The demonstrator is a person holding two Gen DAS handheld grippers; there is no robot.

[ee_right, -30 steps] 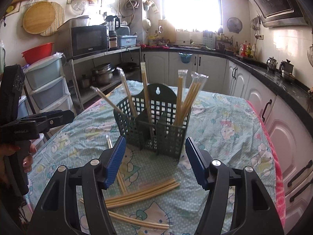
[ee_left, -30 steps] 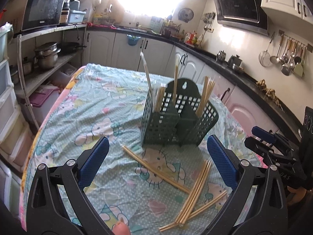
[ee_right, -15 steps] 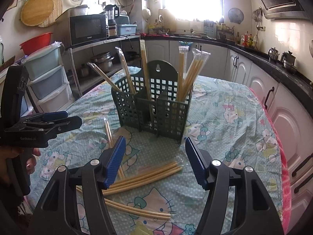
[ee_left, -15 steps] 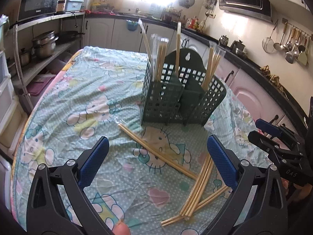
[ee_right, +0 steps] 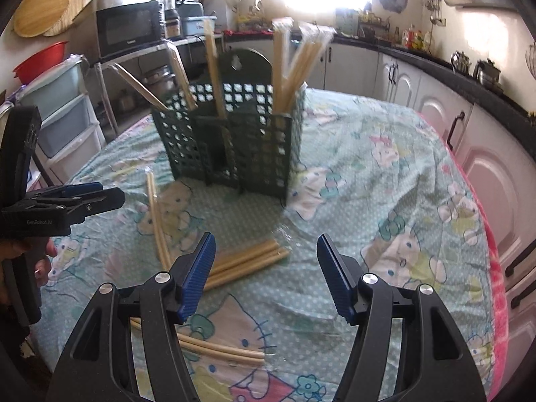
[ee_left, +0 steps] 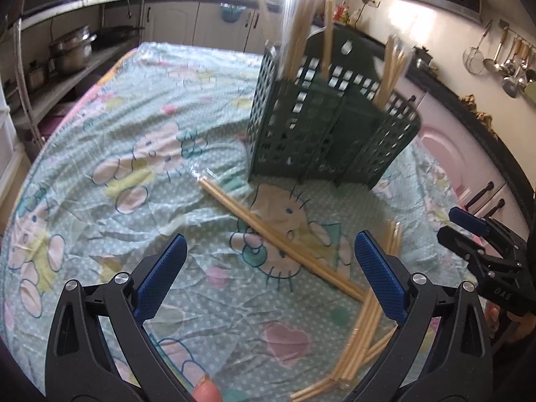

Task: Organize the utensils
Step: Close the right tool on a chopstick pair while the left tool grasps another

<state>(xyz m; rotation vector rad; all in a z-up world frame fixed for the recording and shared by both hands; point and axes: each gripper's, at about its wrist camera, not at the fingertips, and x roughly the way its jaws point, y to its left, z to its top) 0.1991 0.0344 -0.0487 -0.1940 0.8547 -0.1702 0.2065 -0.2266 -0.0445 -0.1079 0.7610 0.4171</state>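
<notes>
the table (ee_left: 110,154), draped in a pale green cartoon-cat cloth, fills both views. near its middle stands a dark green lattice utensil holder (ee_right: 231,147), upright, with wrapped chopstick bundles (ee_right: 294,67) leaning out of its compartments. in front of the holder more chopsticks lie loose on the cloth: one pair (ee_left: 278,244) runs diagonally from near the holder's foot toward the left gripper (ee_left: 268,278), and a cluster (ee_right: 244,261) lies just beside the right gripper (ee_right: 264,274). the left gripper hangs above the cloth with its blue pads spread wide and nothing between them. the right gripper's jaws are also parted, empty, the nearest sticks lying below its left pad, not touched.
</notes>
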